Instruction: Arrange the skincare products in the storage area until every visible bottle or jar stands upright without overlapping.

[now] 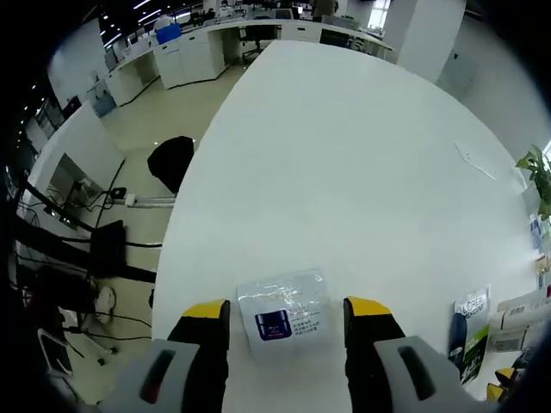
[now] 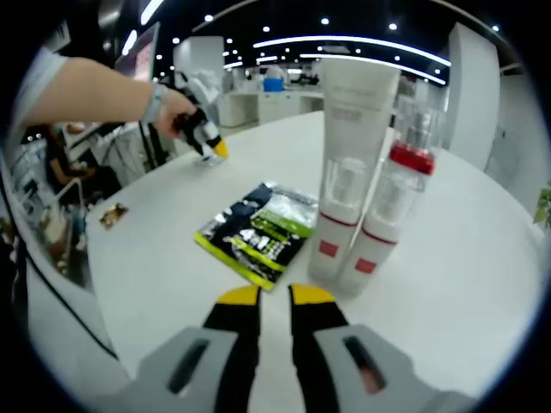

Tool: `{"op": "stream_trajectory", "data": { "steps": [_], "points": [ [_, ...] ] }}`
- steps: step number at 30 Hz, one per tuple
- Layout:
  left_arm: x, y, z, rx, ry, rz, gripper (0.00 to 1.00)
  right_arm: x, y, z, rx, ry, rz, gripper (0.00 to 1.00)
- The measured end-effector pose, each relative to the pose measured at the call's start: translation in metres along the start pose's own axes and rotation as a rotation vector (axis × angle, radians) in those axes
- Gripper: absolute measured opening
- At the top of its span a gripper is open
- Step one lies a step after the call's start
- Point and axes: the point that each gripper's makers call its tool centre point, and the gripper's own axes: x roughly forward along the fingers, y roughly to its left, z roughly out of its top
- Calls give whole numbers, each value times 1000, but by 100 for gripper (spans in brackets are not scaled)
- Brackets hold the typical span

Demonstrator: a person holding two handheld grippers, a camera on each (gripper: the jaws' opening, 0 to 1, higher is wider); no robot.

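Done: white tube (image 2: 353, 163) and red-capped bottle (image 2: 389, 211) stood upright, touching | Left: sachet (image 1: 284, 314) lying flat between wide-open left gripper (image 1: 287, 320), ungripped; green packet (image 2: 258, 228) flat | right gripper (image 2: 274, 299) nearly closed, empty

A broad white desk (image 1: 362, 172) is carrying everything. In the left gripper view, a clear sachet with a dark blue label (image 1: 284, 317) is lying flat near its rounded edge. In the right gripper view, a green-and-black sachet (image 2: 260, 231) is lying flat on the desk; just to its right a tall white tube (image 2: 349, 163) is standing upright, with a red-collared bottle (image 2: 392, 206) leaning against the tube's far side.
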Motion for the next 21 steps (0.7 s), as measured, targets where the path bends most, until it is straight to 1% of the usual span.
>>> {"op": "stream_trajectory", "data": {
  "steps": [1,2,3,7,9,11,19,21],
  "points": [
    [0,2,-2,18,15,16,55,0,0,0,1,0,-1,11],
    [-1,-1,-1,-15,18,4,54,0,-1,0,2,0,-3,11],
    [-1,0,-1,-12,22,5,54,0,-1,-1,1,2,-3,11],
    [-3,-1,-3,-40,43,14,52,0,-1,-3,-3,11,-4,11],
    [-4,-2,-4,-46,55,17,48,0,0,-4,0,13,-3,11],
    [-6,-3,-7,-44,80,15,42,0,0,-4,5,14,-2,11],
    [-7,-1,-10,-35,80,12,42,-3,1,-5,-2,14,-4,11],
    [-8,-2,-11,-40,83,0,42,-4,0,-5,-1,13,-6,11]
  ]
}}
